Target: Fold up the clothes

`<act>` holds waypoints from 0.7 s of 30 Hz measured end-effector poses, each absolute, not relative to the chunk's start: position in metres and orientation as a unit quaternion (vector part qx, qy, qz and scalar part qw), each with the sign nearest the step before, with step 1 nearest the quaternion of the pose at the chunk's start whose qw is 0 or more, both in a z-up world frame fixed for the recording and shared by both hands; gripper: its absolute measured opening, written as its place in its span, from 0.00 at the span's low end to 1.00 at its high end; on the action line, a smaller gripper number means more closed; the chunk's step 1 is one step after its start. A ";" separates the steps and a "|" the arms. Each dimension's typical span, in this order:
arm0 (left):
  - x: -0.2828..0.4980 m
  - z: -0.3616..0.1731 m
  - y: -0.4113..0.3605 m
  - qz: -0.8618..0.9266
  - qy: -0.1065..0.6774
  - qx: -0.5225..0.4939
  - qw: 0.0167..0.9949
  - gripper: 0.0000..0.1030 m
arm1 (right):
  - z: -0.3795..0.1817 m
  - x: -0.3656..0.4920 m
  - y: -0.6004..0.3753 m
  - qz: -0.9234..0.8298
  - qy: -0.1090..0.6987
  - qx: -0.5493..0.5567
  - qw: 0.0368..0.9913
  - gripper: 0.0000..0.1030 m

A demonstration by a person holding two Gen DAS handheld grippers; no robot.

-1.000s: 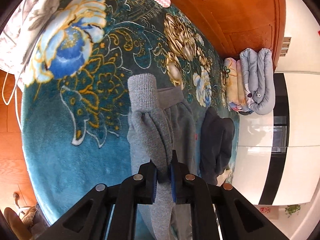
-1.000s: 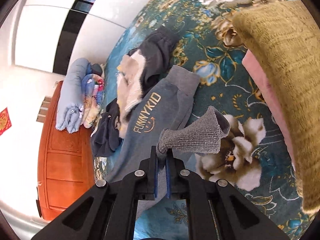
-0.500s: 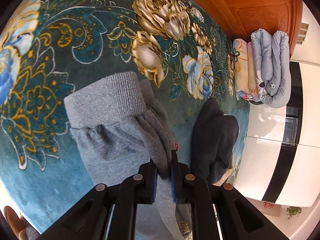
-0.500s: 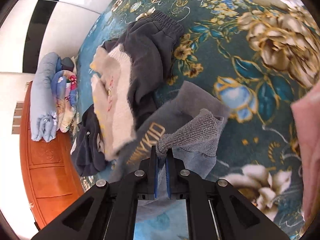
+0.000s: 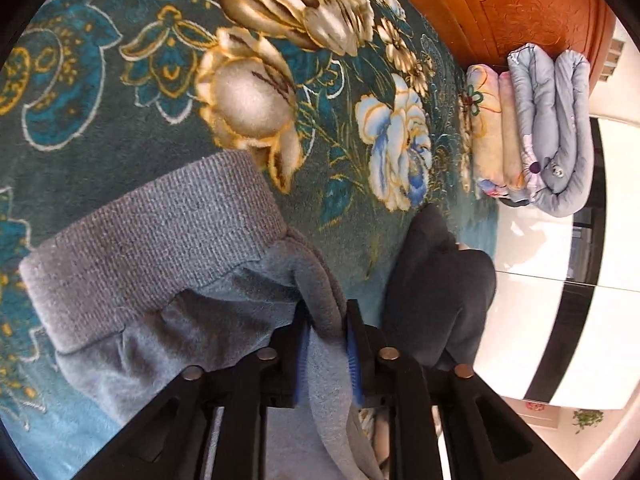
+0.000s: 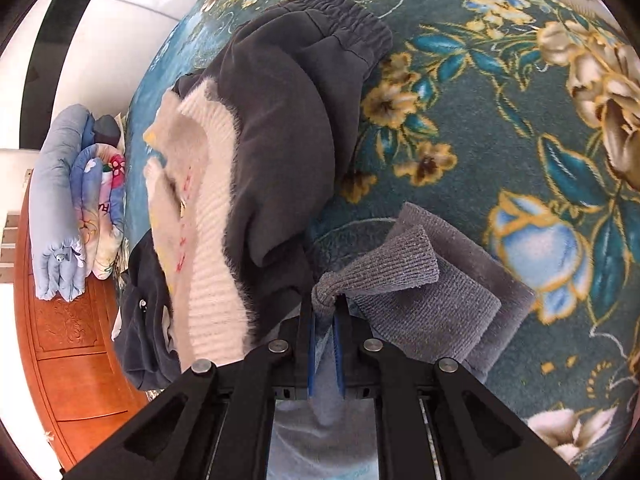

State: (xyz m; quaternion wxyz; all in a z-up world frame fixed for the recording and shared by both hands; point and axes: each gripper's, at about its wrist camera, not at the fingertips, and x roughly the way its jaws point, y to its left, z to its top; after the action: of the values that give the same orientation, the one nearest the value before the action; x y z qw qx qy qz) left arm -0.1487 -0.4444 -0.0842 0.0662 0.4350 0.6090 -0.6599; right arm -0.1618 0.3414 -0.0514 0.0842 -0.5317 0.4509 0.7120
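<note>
A grey-blue sweatshirt (image 5: pixel 168 292) lies on the teal floral blanket (image 5: pixel 132 92). My left gripper (image 5: pixel 326 320) is shut on a fold of its fabric, beside a ribbed band (image 5: pixel 152 248) that lies flat on the blanket. My right gripper (image 6: pixel 325 312) is shut on the sweatshirt's ribbed cuff (image 6: pixel 384 272), which is bunched at the fingertips and lies over another ribbed band (image 6: pixel 452 308). More of the sweatshirt (image 6: pixel 320 432) hangs below the right gripper.
A heap of dark grey trousers (image 6: pixel 288 120) and a cream knit (image 6: pixel 200 216) lies just left of the right gripper; the dark clothes also show in the left wrist view (image 5: pixel 436 280). Folded quilts (image 5: pixel 536 128) are stacked by the wooden headboard (image 5: pixel 500 4).
Both grippers have carried their sweatshirt parts forward and down close to the blanket. The cuff now rests over the lower ribbed band, next to the dark heap. Both stay shut.
</note>
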 end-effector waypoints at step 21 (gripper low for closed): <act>-0.008 -0.103 -0.490 -0.696 0.584 0.406 0.093 0.69 | -0.013 -0.065 0.328 0.773 0.415 -0.479 0.009 0.48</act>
State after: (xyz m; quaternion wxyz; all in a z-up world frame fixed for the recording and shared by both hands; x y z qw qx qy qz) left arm -0.0083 -0.4902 -0.1026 0.0935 0.4063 0.5844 -0.6961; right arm -0.0647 0.3276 -0.0132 0.0087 -0.4790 0.4151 0.7734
